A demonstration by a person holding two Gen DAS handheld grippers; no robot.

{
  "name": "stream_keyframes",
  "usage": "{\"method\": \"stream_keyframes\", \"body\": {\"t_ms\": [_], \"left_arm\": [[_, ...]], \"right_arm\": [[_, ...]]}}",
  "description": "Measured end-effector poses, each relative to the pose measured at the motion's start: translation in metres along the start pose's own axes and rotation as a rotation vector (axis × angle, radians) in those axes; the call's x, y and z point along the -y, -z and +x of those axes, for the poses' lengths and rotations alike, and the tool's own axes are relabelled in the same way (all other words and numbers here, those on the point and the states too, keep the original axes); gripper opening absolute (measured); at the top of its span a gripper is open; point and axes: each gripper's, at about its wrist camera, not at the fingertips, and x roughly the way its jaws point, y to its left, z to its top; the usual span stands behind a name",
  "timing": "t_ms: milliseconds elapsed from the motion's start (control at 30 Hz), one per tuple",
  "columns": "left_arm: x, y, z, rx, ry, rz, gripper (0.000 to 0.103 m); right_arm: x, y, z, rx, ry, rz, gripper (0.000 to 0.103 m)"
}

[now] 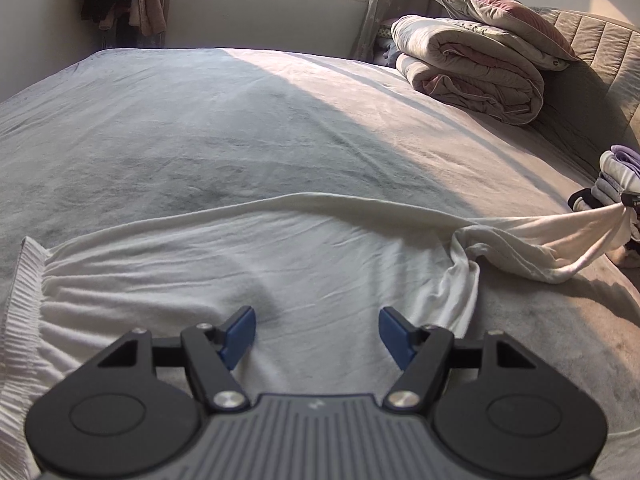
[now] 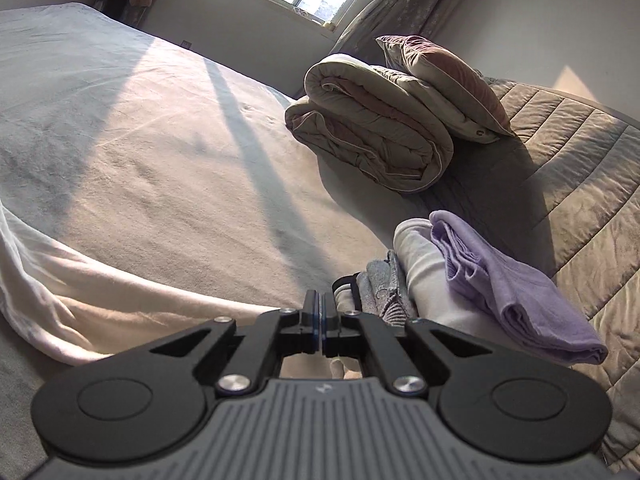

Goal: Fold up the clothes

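My left tool hangs with its blue pads spread wide, gripping nothing, low over the white garment that lies mostly flat on the bed, its ribbed hem off to my left; my right tool has its pads pressed together, and from the left view it is pinching a bunched end of that same garment, drawn taut and lifted off the bed toward the right edge; from its own camera I cannot see the cloth between the pads.

Risks as I judge them; the stretched end is twisted into a rope near the body of the garment, so a fold laid from here would trap that twist and leave a lump; pulling further right with only one corner held would drag the whole piece askew, since my left tool is not anchoring it; the right tool sits just beside the stack of folded clothes, lavender on top, and a careless swing could topple it; thin fabric may slip from the pinch.
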Motion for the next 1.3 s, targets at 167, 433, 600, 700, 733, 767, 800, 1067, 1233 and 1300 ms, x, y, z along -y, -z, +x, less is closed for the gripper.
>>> {"method": "stream_keyframes", "body": {"t_ms": [167,433,600,700,733,767,800,1067,1233,1300], "left_arm": [[0.003,-0.006,0.001,0.007,-0.051,0.076,0.070],[0.007,-0.017,0.002,0.018,-0.128,0.191,0.070],[0.009,-0.042,0.020,0.020,-0.134,0.225,0.070],[0.010,-0.058,0.033,0.023,-0.144,0.274,0.070],[0.010,-0.062,0.036,0.021,-0.144,0.290,0.070],[0.008,-0.065,0.038,0.015,-0.139,0.305,0.070],[0.006,-0.068,0.041,0.010,-0.134,0.319,0.070],[-0.026,-0.065,0.054,-0.017,-0.105,0.321,0.071],[-0.049,-0.061,0.062,-0.022,-0.055,0.247,0.080],[-0.055,-0.059,0.063,-0.013,-0.034,0.219,0.081]], "right_arm": [[0.002,0.010,0.028,-0.005,0.024,-0.003,0.000],[0.011,0.030,0.040,-0.072,-0.179,0.155,0.009],[-0.006,0.015,0.035,-0.061,-0.334,0.106,0.048],[-0.018,0.002,0.033,-0.040,-0.440,0.074,0.048],[-0.023,-0.003,0.032,-0.036,-0.478,0.064,0.048],[-0.029,-0.008,0.032,-0.032,-0.508,0.049,0.048],[-0.036,-0.012,0.033,-0.028,-0.532,0.032,0.048],[-0.088,-0.029,0.052,-0.060,-0.655,-0.087,0.041],[-0.105,-0.038,0.046,-0.059,-0.656,-0.167,0.001],[-0.110,-0.044,0.044,-0.039,-0.605,-0.200,0.001]]}}
